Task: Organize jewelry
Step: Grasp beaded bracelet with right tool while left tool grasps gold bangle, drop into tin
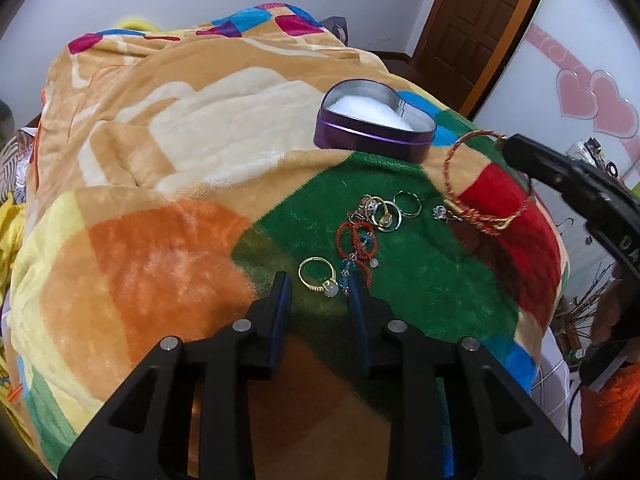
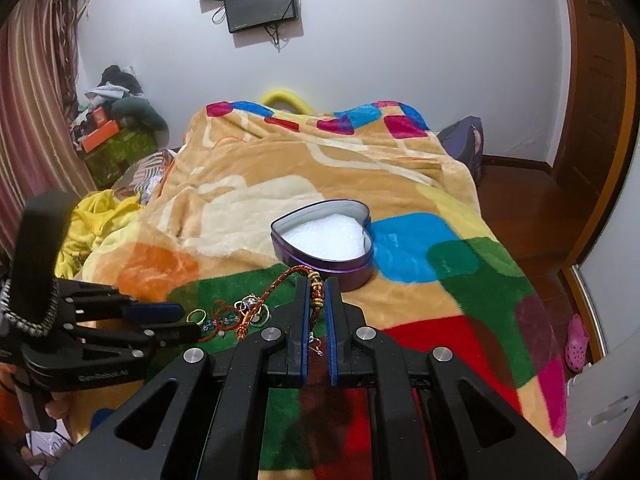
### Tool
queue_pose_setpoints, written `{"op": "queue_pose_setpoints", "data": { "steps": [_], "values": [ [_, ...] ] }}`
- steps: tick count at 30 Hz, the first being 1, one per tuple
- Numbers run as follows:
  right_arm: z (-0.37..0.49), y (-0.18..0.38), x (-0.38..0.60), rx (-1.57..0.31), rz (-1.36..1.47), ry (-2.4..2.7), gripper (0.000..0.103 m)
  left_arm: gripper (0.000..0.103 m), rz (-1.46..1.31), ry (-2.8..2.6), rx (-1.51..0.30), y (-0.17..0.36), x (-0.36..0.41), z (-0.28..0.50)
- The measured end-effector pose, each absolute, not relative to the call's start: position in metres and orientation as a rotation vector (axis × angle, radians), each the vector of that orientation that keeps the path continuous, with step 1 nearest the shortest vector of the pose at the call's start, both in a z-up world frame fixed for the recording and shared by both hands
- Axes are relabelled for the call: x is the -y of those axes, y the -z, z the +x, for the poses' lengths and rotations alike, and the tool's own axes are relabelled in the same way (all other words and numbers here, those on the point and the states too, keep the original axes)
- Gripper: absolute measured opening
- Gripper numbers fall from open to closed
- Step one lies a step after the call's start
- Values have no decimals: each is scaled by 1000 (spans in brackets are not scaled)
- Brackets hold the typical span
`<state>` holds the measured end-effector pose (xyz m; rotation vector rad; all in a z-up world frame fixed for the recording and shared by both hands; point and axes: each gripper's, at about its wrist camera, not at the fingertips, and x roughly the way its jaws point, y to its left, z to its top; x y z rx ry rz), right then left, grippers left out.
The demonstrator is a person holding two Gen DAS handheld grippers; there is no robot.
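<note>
A gold ring with a pale bead (image 1: 317,278) lies on the green patch of blanket, between the tips of my left gripper (image 1: 318,284), whose blue pads stand apart and do not press it. My left gripper (image 2: 190,322) also shows at the left of the right wrist view. My right gripper (image 2: 317,286) is shut on a red-and-gold braided bracelet (image 2: 316,294), which hangs from its tips toward the blanket. In the left wrist view the bracelet (image 1: 476,216) loops down from the right gripper (image 1: 514,146). An open heart-shaped purple tin (image 1: 372,120) (image 2: 320,236) with white padding sits just beyond.
Several rings (image 1: 384,208), a red cord bracelet (image 1: 356,244) and a small silver earring (image 1: 440,212) lie in a cluster on the colourful plush blanket (image 1: 160,240). The bed edge drops off to the right, toward the wooden floor (image 2: 520,208). Yellow cloth (image 2: 100,216) lies at the left.
</note>
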<state>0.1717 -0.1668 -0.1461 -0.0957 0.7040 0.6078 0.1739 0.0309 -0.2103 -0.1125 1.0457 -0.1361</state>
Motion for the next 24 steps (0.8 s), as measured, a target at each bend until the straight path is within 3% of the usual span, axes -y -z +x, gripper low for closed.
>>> {"op": "queue_pose_setpoints", "data": {
  "steps": [10,11,24],
  "values": [
    [173,145,170,-688,-90,-597,6,16,-168,135,-1033,211,-40,176],
    [173,145,170,-685,-89,-596,6,8,-159,129,-1028,208,-39,175],
    [191,134,172,-639,-79,-569,6,8,-108,116,-906,164,-39,180]
  ]
}}
